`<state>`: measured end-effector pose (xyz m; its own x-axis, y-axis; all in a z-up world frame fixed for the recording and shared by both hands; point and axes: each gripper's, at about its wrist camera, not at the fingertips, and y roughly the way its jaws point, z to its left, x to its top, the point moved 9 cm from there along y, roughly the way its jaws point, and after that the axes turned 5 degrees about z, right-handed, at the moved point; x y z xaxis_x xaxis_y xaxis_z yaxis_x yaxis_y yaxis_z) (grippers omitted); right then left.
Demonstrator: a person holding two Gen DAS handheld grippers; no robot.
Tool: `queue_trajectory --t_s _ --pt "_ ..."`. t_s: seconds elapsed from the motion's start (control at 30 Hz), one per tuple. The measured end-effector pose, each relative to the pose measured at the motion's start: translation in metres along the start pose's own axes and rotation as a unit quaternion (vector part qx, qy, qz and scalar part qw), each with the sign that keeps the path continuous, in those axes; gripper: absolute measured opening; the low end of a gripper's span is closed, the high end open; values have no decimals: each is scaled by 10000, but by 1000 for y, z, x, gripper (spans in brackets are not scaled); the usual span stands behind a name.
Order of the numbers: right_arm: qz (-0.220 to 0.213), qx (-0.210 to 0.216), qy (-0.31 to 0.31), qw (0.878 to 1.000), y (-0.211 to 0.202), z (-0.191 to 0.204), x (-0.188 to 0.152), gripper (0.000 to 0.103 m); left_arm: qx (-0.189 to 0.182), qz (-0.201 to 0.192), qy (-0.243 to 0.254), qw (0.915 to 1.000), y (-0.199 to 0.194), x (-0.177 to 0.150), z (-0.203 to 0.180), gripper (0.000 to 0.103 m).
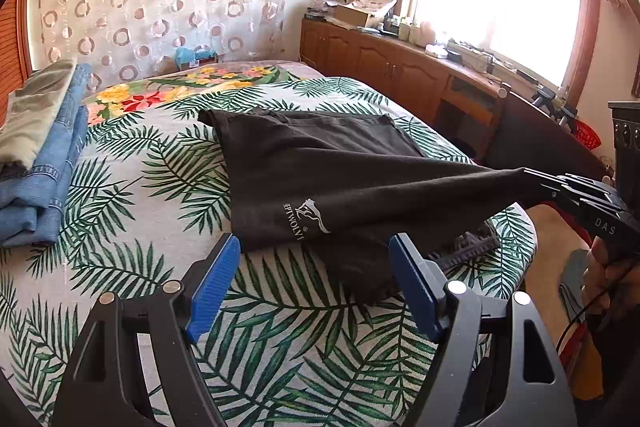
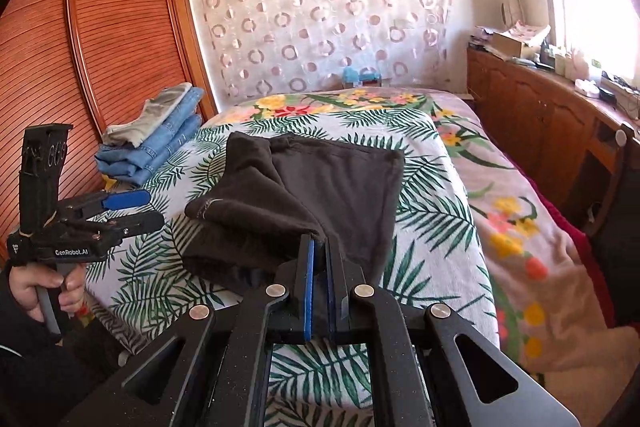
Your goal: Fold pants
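Dark brown pants (image 1: 320, 163) with a white logo lie partly folded on the leaf-print bed cover (image 1: 168, 155). My right gripper (image 2: 318, 241) is shut on the near edge of the pants (image 2: 320, 183) and lifts it off the bed; it shows at the right of the left wrist view (image 1: 532, 179). My left gripper (image 1: 314, 267) is open and empty, just in front of the pants' near left corner; it shows at the left of the right wrist view (image 2: 148, 207).
A stack of folded blue jeans and a grey garment (image 1: 44, 147) sits at the bed's left side. A wooden wardrobe (image 2: 80, 47) stands at the left, a wooden cabinet with clutter (image 1: 400, 55) under the window at the right. A red basket (image 1: 588, 135) is on the floor.
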<state>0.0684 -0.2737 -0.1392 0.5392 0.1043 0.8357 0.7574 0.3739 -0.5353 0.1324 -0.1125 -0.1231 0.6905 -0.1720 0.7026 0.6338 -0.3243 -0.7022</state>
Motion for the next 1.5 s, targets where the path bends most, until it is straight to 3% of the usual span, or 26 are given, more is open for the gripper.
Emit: queue_trajectory --t_s 0.2,0.57,0.9,1.13,1.5 --pt "115 -23 96 9999 0 -4 -7 5 32 104 146 9998 14 0 -7 78" --pt "750 42 335 9966 24 -14 -29 5 105 393 211 9989 38 -11 -10 78" --pt "801 10 274 9964 24 -15 -20 5 100 674 151 9976 51 -24 -6 78" --pt "678 -64 164 9975 14 -11 -17 24 87 513 21 9986 39 -20 0 78" --pt "442 4 -317 9985 26 16 11 31 411 -7 -200 9990 -4 -1 29 78"
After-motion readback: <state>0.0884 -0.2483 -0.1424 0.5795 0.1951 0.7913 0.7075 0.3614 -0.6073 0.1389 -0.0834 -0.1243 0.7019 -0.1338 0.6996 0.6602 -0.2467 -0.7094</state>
